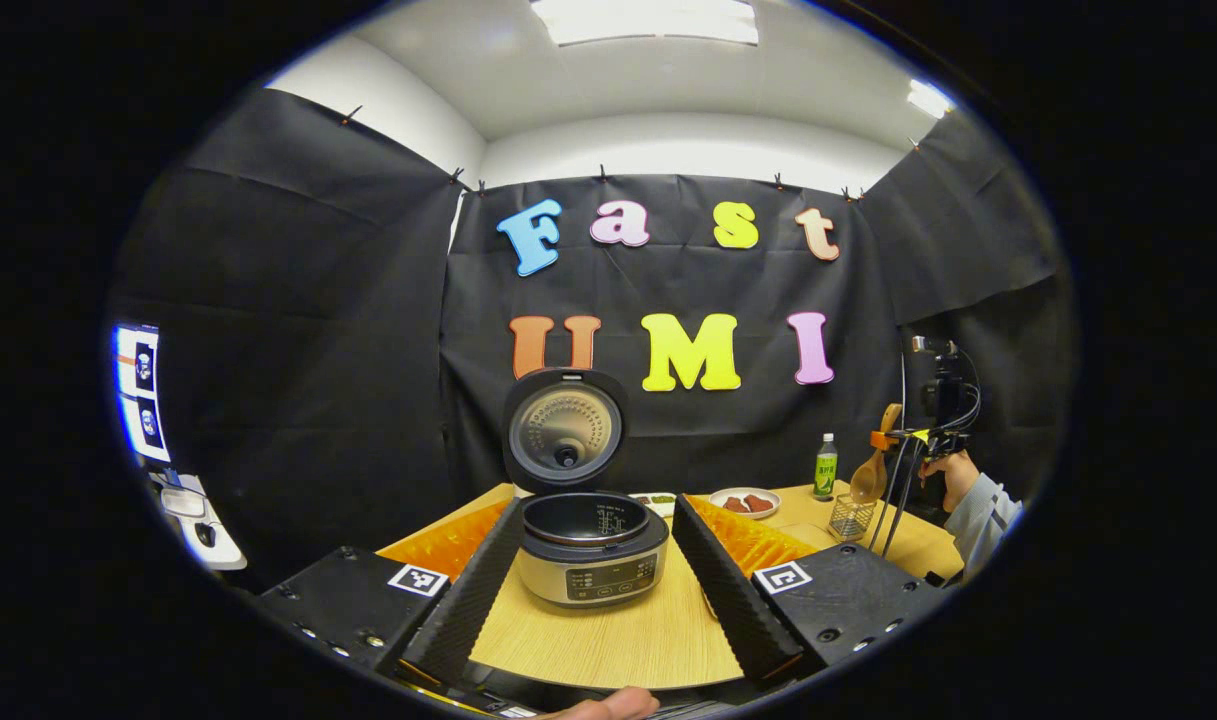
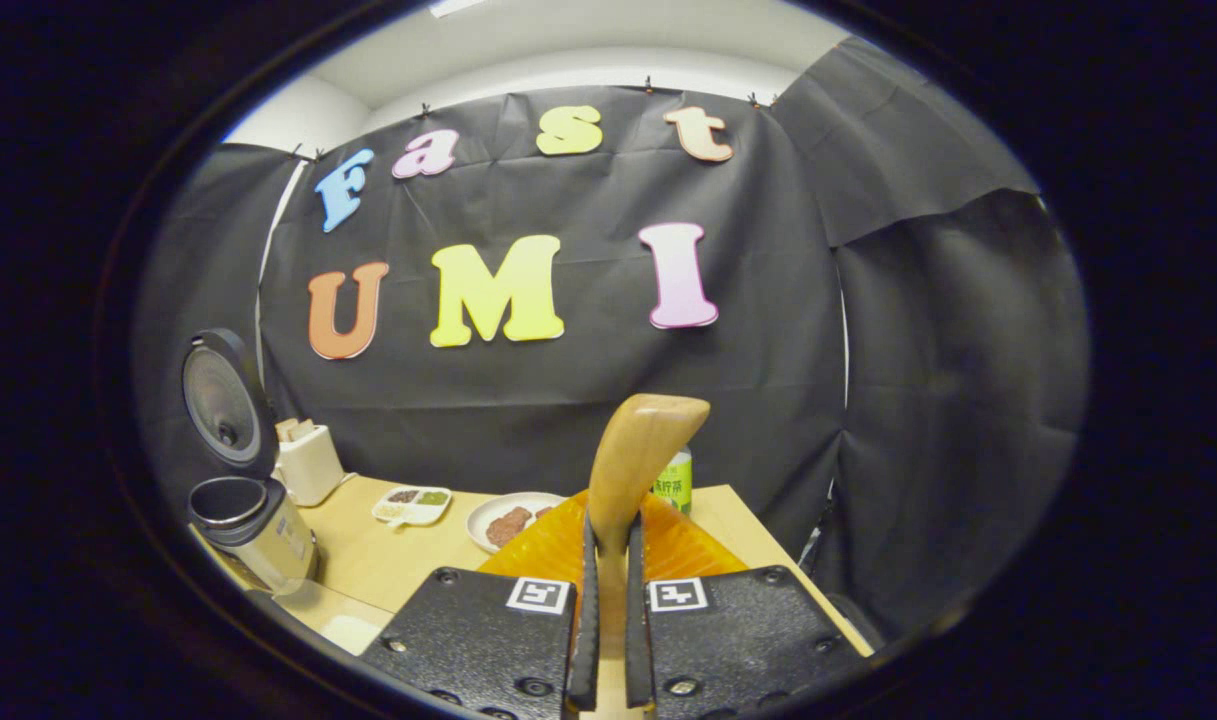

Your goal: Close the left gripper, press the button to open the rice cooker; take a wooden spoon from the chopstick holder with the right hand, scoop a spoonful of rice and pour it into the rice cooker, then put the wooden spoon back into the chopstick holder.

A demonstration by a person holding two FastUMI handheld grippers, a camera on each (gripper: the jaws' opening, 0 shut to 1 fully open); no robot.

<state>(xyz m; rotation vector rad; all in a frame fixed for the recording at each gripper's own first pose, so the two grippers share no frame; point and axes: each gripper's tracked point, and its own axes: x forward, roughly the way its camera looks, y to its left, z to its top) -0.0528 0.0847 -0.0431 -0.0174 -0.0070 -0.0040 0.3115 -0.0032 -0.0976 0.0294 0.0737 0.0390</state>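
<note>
The rice cooker (image 1: 593, 560) stands on the wooden table with its lid (image 1: 565, 432) raised upright and the inner pot showing. My left gripper (image 1: 598, 505) is open, its fingers spread wide to either side of the cooker and short of it. At the far right, my right gripper (image 1: 908, 437) holds the wooden spoon (image 1: 868, 478) bowl-down just above the wire chopstick holder (image 1: 852, 518). In the right gripper view, my right gripper (image 2: 608, 525) is shut on the spoon's handle (image 2: 636, 450), which sticks up between the fingers. The open cooker (image 2: 253, 525) sits far to the left.
A plate of brown food (image 1: 745, 502), a small divided dish (image 2: 413, 503) and a green bottle (image 1: 826, 467) stand along the table's back. A white appliance (image 2: 308, 460) sits behind the cooker. A sleeved hand (image 1: 953, 475) holds the right gripper.
</note>
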